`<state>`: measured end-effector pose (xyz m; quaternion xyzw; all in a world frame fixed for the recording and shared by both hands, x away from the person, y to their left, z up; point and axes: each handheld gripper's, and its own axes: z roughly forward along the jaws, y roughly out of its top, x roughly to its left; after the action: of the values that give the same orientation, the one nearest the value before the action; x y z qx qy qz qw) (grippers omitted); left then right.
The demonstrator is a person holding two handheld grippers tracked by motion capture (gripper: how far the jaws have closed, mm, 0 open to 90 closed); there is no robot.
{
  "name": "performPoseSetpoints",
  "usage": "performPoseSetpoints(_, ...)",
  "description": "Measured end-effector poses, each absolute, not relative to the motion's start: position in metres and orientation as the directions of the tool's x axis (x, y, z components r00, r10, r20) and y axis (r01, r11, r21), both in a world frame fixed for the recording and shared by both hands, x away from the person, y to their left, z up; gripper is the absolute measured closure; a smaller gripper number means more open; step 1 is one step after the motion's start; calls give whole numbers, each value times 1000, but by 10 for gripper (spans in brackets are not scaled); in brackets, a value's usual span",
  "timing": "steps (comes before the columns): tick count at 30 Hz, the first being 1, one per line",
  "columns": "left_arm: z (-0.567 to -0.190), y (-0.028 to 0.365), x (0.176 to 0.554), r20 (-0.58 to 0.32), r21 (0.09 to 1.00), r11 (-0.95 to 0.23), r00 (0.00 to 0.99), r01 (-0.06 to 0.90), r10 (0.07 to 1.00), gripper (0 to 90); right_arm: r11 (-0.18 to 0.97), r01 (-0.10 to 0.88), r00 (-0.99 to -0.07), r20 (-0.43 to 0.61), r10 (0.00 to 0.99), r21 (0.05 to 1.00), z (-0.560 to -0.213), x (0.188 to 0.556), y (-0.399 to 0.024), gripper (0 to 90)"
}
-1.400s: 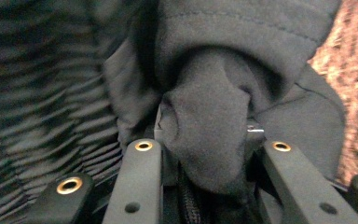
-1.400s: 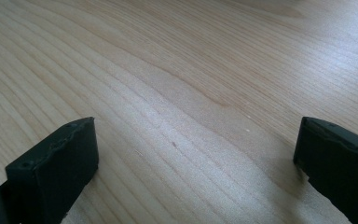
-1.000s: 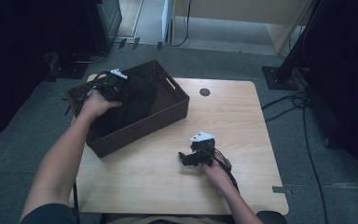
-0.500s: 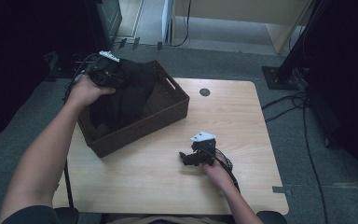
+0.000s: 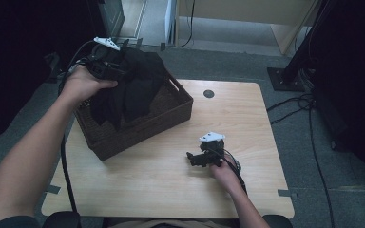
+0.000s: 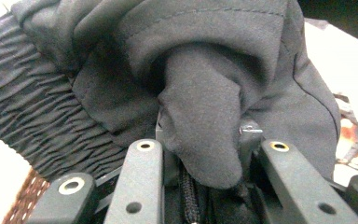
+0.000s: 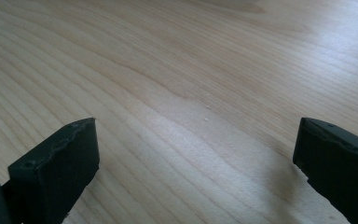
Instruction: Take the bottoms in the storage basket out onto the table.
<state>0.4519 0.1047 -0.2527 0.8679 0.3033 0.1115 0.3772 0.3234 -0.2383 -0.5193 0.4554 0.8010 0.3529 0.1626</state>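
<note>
Your left claw (image 5: pixel 116 64) has come up since a second ago: then it sat low inside the wicker basket (image 5: pixel 171 111), now it hangs above the basket's far left rim, in the upper left of the high view. It is pinching the black garment (image 5: pixel 133 85), and in the left gripper view a fold of that cloth (image 6: pixel 200 116) is bunched between the jaws. The garment is mostly lifted, but its lower end seems to trail down into the basket, so the pull-out looks only partly done and needs more height before you carry it sideways.

Your right claw (image 5: pixel 200 158) has kept to its spot, low over the desk (image 5: pixel 266 123) at lower centre, jaws spread with nothing between them; the right gripper view shows bare wood.

The basket's near wall is the edge the hem could catch on. Open desk lies right of the basket, across the centre and right of the frame.
</note>
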Motion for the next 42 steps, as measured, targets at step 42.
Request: performPoseSetpoints(42, -280, -5, 346, -97, 753, -621, 970, 218, 223, 708, 159, 673, -348, 120, 930, 722, -501, 336, -313, 138)
